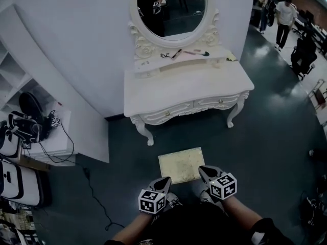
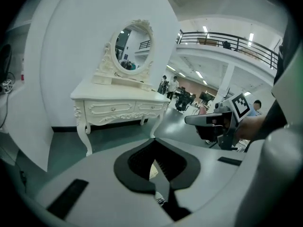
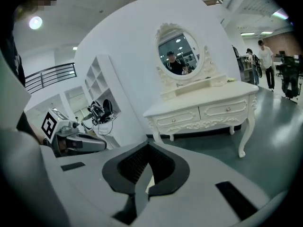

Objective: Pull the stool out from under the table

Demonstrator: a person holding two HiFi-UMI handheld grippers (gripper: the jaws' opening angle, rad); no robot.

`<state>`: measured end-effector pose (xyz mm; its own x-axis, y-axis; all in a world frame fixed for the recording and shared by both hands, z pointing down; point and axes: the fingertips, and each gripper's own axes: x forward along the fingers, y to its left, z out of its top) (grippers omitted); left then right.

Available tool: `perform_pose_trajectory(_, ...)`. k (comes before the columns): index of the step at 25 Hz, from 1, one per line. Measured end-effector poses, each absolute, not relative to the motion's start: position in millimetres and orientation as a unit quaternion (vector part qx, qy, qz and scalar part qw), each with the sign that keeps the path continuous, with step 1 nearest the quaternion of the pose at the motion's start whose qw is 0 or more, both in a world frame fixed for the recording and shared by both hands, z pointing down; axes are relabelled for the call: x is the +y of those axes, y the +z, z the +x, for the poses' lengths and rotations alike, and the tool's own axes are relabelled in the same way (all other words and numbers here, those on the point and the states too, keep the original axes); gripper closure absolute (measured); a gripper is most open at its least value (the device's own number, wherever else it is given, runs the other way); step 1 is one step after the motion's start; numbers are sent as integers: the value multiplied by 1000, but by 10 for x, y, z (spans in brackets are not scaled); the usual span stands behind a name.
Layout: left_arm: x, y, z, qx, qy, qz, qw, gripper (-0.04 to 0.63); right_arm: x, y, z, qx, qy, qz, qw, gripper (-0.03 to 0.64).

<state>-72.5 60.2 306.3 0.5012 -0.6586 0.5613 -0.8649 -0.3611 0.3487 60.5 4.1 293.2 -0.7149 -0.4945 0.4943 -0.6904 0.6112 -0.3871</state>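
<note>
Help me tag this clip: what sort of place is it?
Probably a mock bedroom corner in a big hall: a white dressing table with oval mirror against a partition, people beyond, a railed balcony overhead.

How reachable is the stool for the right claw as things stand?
Probably yes. The stool stands out in the open, clear of the table, and the right claw hangs by its near right corner with nothing between them. The claw is shut, so it would have to open before gripping.
</note>
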Motion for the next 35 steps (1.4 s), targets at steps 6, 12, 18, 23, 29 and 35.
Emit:
perform_pose_trajectory(6,466,2746,-762,-468,142,818,304,588,-62,2333,517,-898,271,320,132,589)
perform_pose_trajectory(12,372,2298,-597,-432,119,843,298,588,-21,1808,501,-918,246,289,116,589)
perform_pose_trajectory(18,407,1879,-240,-378,102,876,281,588,146,1648,452,-921,262,271,96,589)
perform_pose_trajectory(23,512,1981,-160,-373,118,876,282,588,286,1735,434,-924,256,264,107,589)
perform_pose_trajectory(29,685,2097,-78,-376,124,869,298,588,461,1868,462,-921,276,248,117,589)
perform_pose_trajectory(35,752,2084,16,-370,131,874,287,588,546,1905,485,-920,289,240,115,589)
